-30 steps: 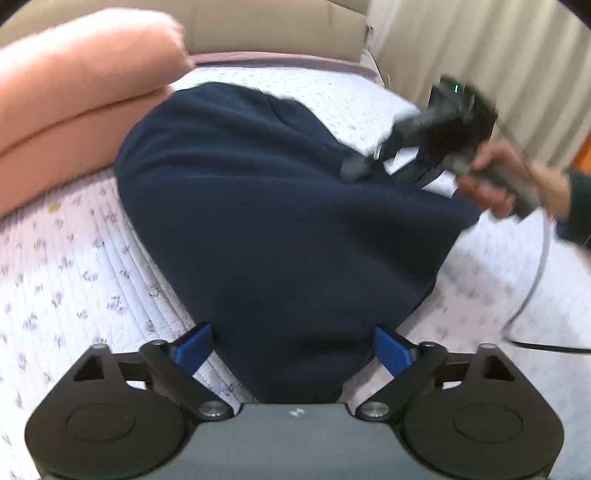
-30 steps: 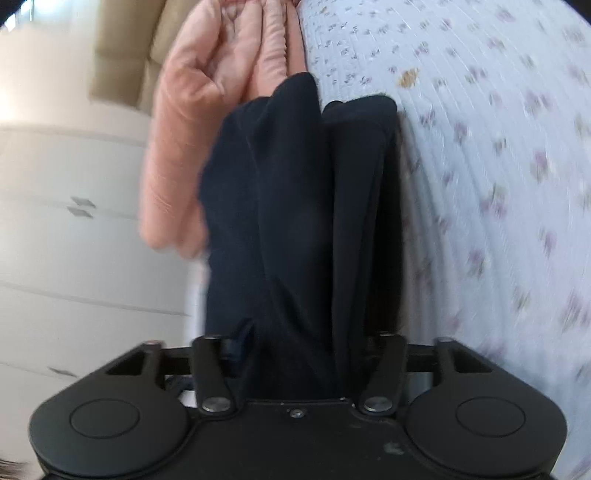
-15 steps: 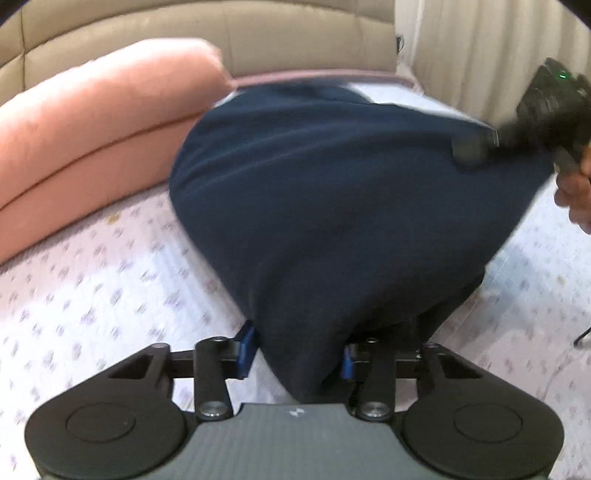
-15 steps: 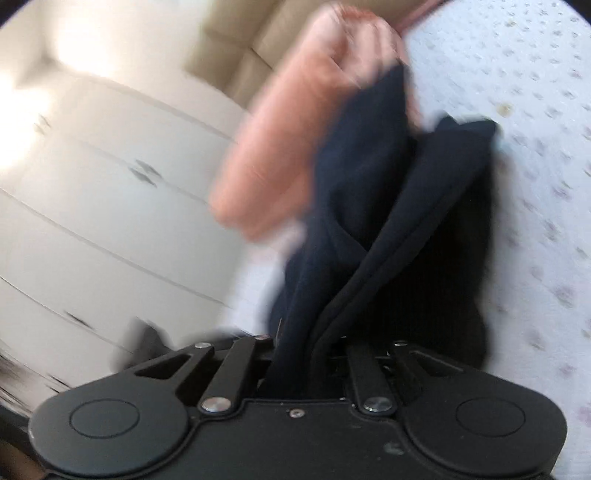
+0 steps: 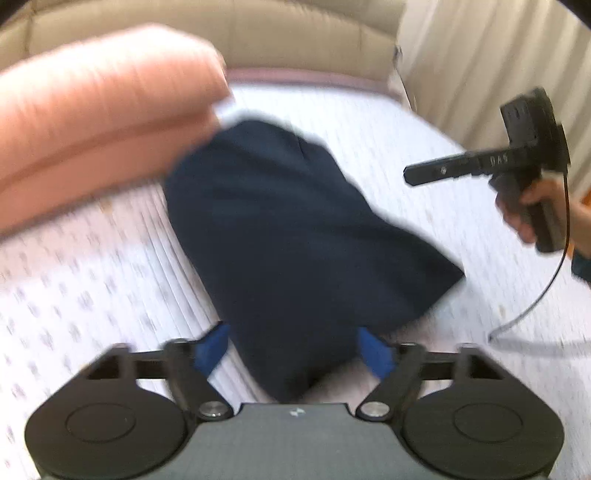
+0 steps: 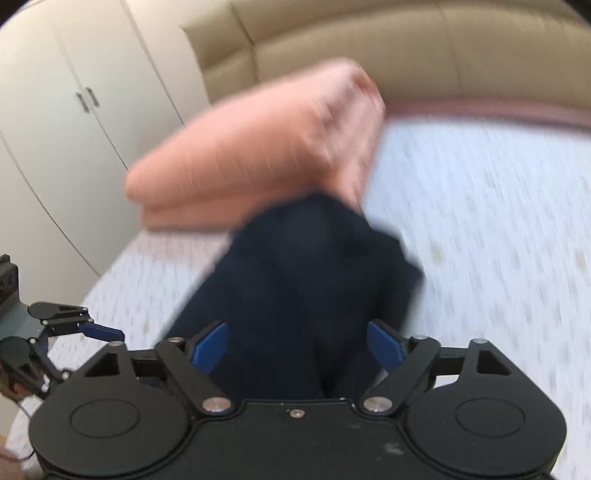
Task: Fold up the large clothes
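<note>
A folded dark navy garment (image 5: 288, 236) lies on the floral bedspread (image 5: 92, 273); it also shows in the right wrist view (image 6: 306, 288). My left gripper (image 5: 295, 349) is open, its blue pads either side of the garment's near edge. My right gripper (image 6: 301, 345) is open too, with the cloth lying between its blue pads. The right gripper (image 5: 410, 175) also shows in the left wrist view, held in the air to the right of the garment. The left gripper (image 6: 114, 336) shows at the far left of the right wrist view.
A folded pink quilt (image 5: 96, 118) lies at the back left of the bed, against the beige padded headboard (image 5: 258, 33). A curtain (image 5: 498, 62) hangs at the right. White wardrobe doors (image 6: 66, 122) stand to the left. A black cable (image 5: 543, 295) trails from the right gripper.
Both grippers were shut on the garment half a second ago and are open now. The garment has dropped flat onto the bed. The right gripper has drawn back off it.
</note>
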{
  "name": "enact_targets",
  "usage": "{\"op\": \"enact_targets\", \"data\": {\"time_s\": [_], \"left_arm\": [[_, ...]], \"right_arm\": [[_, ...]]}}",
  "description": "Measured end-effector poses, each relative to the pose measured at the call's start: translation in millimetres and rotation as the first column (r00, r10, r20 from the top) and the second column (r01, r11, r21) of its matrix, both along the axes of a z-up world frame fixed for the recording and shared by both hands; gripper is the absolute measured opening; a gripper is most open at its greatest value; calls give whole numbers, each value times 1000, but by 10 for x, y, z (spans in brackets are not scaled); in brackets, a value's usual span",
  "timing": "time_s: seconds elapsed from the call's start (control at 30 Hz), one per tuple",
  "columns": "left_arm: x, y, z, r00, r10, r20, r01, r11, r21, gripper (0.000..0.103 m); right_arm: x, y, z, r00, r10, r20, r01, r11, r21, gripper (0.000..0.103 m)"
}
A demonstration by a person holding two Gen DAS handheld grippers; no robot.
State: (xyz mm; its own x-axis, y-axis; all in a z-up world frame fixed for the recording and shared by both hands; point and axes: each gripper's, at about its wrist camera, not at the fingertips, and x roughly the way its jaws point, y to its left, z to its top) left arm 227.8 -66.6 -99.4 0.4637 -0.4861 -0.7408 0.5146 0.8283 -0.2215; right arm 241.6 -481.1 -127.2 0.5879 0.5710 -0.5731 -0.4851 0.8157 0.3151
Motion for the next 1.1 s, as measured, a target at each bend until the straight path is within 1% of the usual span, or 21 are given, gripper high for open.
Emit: {"op": "enact_targets", "data": {"time_s": [0.03, 0.1, 0.17, 0.2, 0.23, 0.27, 0.3, 0.37, 0.43, 0.47, 0.57, 0.63, 0.67, 0.73, 0.8, 0.83, 0.9, 0.97, 1.0, 1.03, 1.1], "left_arm": [[84, -12, 2, 1000, 17, 22, -17, 1000, -1, 86], [306, -71, -105, 999, 48, 14, -48, 999, 0, 86], [556, -103, -336, 993, 75, -92, -79, 996, -46, 83], [646, -101, -459, 983, 77, -168, -94, 991, -93, 88], [669, -100, -526, 979, 75, -191, -100, 987, -123, 95], [668, -128, -588, 981, 60, -184, -82, 990, -112, 95], [659, -157, -639, 983, 44, -180, -61, 994, -92, 95], [707, -130, -716, 977, 52, -209, -75, 992, -104, 94], [761, -70, -770, 967, 64, -245, -100, 985, -139, 94], [759, -82, -804, 966, 60, -251, -99, 985, -144, 94], [758, -87, -832, 962, 59, -265, -101, 984, -148, 94], [717, -62, -875, 959, 55, -276, -100, 984, -151, 94], [727, -63, -894, 955, 48, -294, -97, 983, -153, 94], [708, -52, -925, 949, 36, -314, -91, 983, -162, 94], [679, -35, -951, 943, 34, -331, -97, 980, -174, 94], [673, -29, -955, 940, 34, -341, -100, 979, -179, 94], [673, -52, -960, 939, 26, -342, -88, 982, -169, 94], [666, -84, -957, 942, 16, -335, -70, 986, -150, 95], [669, -98, -963, 942, 12, -335, -63, 988, -142, 96], [666, -116, -966, 942, 9, -334, -57, 989, -135, 96], [659, -158, -972, 943, 11, -334, -53, 992, -118, 98]], "right_arm": [[92, 101, 6, 1000, 0, 24, 0, 1000, 14, 100], [342, 351, -69, 1000, 4, 25, -5, 999, 47, 100], [652, 600, -288, 999, 2, -35, 1, 997, 75, 100], [809, 744, -445, 997, 11, -78, -6, 998, 61, 100], [942, 869, -583, 993, 10, -118, -7, 1000, 30, 100], [1082, 1012, -732, 992, -2, -124, 0, 1000, -14, 102], [1214, 1103, -853, 995, -19, -95, 14, 999, -53, 103], [1414, 1115, -1003, 998, -55, -12, 55, 998, -35, 103], [1590, 1099, -1099, 995, -77, -61, 79, 996, 27, 103], [1643, 1051, -1074, 994, -96, -51, 97, 995, 35, 103], [1665, 1022, -1031, 990, -140, 0, 140, 990, -30, 103], [1740, 913, -1011, 978, -206, -40, 206, 979, -8, 103], [1740, 844, -957, 962, -264, -63, 264, 965, -13, 103], [1634, 706, -738, 945, -324, -52, 325, 946, 15, 103], [1465, 686, -541, 962, -272, -15, 272, 959, 73, 103], [1378, 750, -457, 975, -221, -13, 221, 973, 72, 103], [1256, 967, -409, 995, -100, -30, 101, 994, 33, 103], [1214, 1286, -534, 994, 12, -109, -19, 998, -59, 103], [1234, 1443, -656, 991, 9, -132, -26, 991, -131, 103], [1244, 1508, -753, 996, -18, -84, 6, 989, -150, 103], [1357, 1498, -878, 997, -64, -47, 59, 993, -104, 103]]}}
